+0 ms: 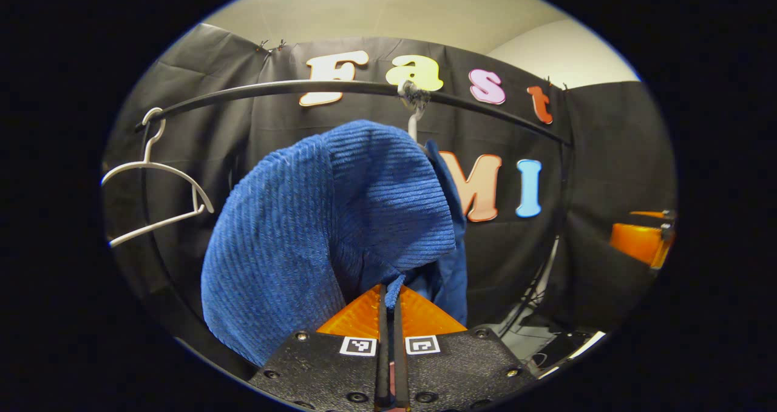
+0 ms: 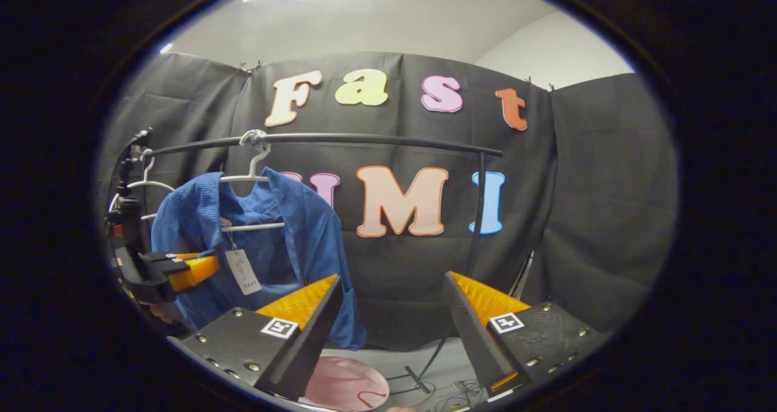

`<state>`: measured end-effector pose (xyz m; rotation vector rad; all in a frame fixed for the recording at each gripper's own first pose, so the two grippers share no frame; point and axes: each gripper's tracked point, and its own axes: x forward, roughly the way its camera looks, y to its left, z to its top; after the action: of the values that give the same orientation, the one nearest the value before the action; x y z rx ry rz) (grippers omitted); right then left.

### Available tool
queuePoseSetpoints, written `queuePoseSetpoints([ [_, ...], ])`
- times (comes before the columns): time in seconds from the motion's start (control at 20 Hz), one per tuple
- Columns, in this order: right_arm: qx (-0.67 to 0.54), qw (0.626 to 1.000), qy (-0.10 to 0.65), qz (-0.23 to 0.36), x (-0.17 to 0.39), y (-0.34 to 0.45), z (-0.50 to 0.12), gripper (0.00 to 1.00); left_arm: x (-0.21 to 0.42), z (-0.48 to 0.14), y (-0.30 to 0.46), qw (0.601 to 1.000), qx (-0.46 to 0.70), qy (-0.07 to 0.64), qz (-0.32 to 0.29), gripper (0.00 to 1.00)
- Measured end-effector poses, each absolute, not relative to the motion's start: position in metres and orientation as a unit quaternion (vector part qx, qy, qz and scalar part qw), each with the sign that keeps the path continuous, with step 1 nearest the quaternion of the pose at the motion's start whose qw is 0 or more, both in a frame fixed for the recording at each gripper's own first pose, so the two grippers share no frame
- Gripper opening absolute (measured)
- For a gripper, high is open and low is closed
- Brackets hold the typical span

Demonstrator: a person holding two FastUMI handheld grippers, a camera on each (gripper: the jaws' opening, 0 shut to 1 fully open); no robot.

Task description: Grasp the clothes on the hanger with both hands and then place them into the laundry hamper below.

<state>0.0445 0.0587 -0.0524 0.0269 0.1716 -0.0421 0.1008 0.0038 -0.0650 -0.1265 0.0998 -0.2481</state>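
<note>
- Left gripper view: the left gripper (image 1: 389,306) sits at bottom centre with its jaws drawn together on a fold of the blue garment (image 1: 328,230), which bulks up directly above them.
- Right gripper view: the right gripper (image 2: 388,303) sits at bottom centre with its jaws wide apart and nothing between them; the garment's right edge hangs just beside its left-hand finger.
- The same view places the left gripper at the left edge of the frame, against the garment's lower left side.
- The garment hangs on the white hanger (image 2: 252,178), with a paper tag (image 2: 243,271) dangling at its front.
- Task status, as a judgement: one of two grasps is made; the second grasp, removal from the hanger and the drop remain.
- A pink rounded object (image 2: 346,384) lies at bottom centre, possibly the laundry hamper; this cannot be confirmed.
- Behind, a black rail (image 1: 291,89) carries the hanger and an empty white hanger (image 1: 155,181) at left of the frame.
- Farthest back are the black cloth wall (image 2: 583,218) and a pale ceiling (image 2: 376,17).
</note>
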Motion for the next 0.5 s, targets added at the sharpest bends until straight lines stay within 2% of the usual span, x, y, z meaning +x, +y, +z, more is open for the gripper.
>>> queuePoseSetpoints([
  [0.1, 0.02, 0.997, 0.078, -0.018, 0.055, 0.071, -0.053, 0.99, 0.085, -0.048, 0.001, 0.984, -0.07, 0.032, -0.161, 0.04],
  [0.15, 0.02, 0.997, 0.073, -0.019, 0.061, 0.074, -0.055, 0.96, 0.078, -0.041, 0.004, 0.984, -0.065, 0.02, -0.165, 0.01],
  [0.2, 0.019, 0.997, 0.073, -0.017, 0.067, 0.078, -0.058, 0.99, 0.074, -0.033, 0.006, 0.984, -0.057, 0.007, -0.17, 0.02],
  [0.5, 0.019, 0.994, 0.091, 0.054, 0.091, 0.106, -0.076, 1.0, 0.065, -0.032, 0.007, 0.986, -0.068, 0.043, -0.144, 0.0],
])
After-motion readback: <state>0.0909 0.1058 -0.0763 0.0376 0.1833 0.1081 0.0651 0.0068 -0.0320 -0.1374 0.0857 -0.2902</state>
